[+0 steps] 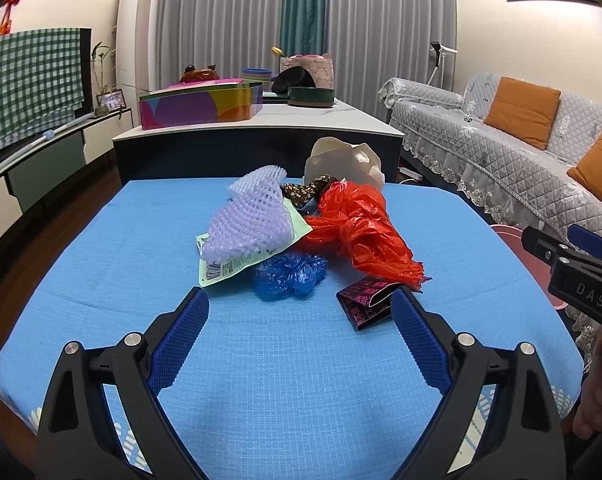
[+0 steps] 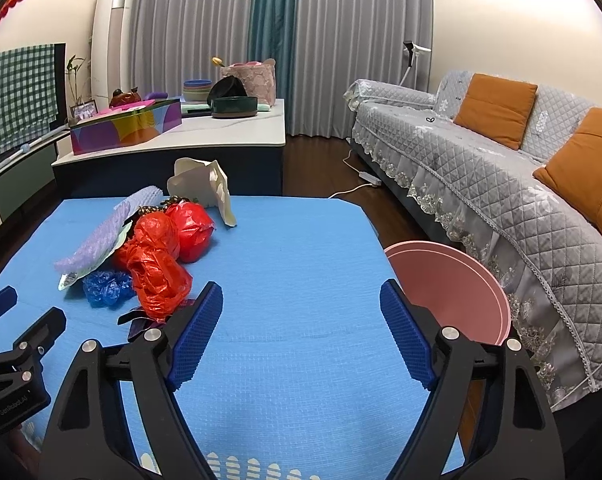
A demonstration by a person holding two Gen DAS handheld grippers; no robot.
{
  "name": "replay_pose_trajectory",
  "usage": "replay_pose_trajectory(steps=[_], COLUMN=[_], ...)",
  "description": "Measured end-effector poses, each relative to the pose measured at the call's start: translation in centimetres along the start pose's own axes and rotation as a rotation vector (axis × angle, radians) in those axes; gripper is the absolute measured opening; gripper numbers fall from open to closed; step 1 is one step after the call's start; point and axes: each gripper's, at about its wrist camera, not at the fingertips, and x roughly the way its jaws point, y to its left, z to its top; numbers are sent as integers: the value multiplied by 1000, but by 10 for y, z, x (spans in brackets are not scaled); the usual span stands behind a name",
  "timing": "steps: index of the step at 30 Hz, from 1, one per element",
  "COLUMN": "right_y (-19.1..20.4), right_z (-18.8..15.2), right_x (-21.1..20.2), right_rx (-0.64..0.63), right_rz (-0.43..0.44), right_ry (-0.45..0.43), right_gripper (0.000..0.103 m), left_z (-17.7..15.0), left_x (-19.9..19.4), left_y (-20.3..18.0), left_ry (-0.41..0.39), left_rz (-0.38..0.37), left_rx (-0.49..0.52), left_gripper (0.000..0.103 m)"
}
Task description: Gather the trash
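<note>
A pile of trash lies on the blue table: a red plastic bag, purple foam netting, crumpled blue plastic, a pale green label sheet, a dark pink-printed wrapper and white crumpled paper. My left gripper is open and empty, just short of the pile. My right gripper is open and empty over bare table, right of the red bag. A pink bin stands beside the table's right edge.
A grey sofa with orange cushions runs along the right. Behind the table is a white-topped cabinet with a colourful box, bowls and a basket. A power strip lies on the dark floor.
</note>
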Motion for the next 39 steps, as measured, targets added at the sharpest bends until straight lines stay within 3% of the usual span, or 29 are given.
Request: replay_pose_trajectory(steps=[39], right_y=[-3], right_z=[1], right_x=[-1], right_rx=[31], right_rz=[9], right_ry=[-5], right_gripper=[72], left_z=[-1], left_x=[-2], left_y=[-1], left_ry=[-9], left_rz=[-3], left_rx=[11], left_gripper=[89])
